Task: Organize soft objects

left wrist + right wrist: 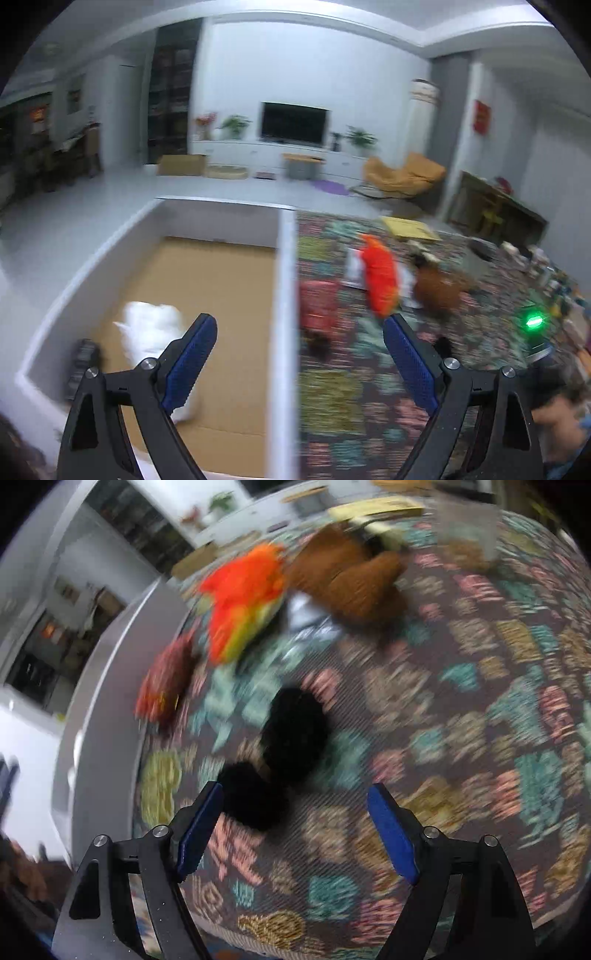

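My left gripper (300, 325) is open over the white wall (285, 295) of a cardboard box; a white plush (151, 328) lies on the box floor behind its left finger. On the patterned cloth (369, 387) lie an orange plush (380, 280), a red plush (319, 308) and a brown plush (439, 290). My right gripper (297, 794) is open just above the cloth, with a black fuzzy plush (273, 753) ahead of its left finger. Beyond it lie the orange plush (243, 598), the red plush (166, 681) and the brown plush (351, 579). Both views are blurred.
The box wall (99, 701) runs along the cloth's left side. A yellow flat item (410, 227) lies at the cloth's far end, small items (554, 280) crowd its right edge. A green light (533, 321) glows on a dark device. Beyond are white floor and a TV cabinet (280, 155).
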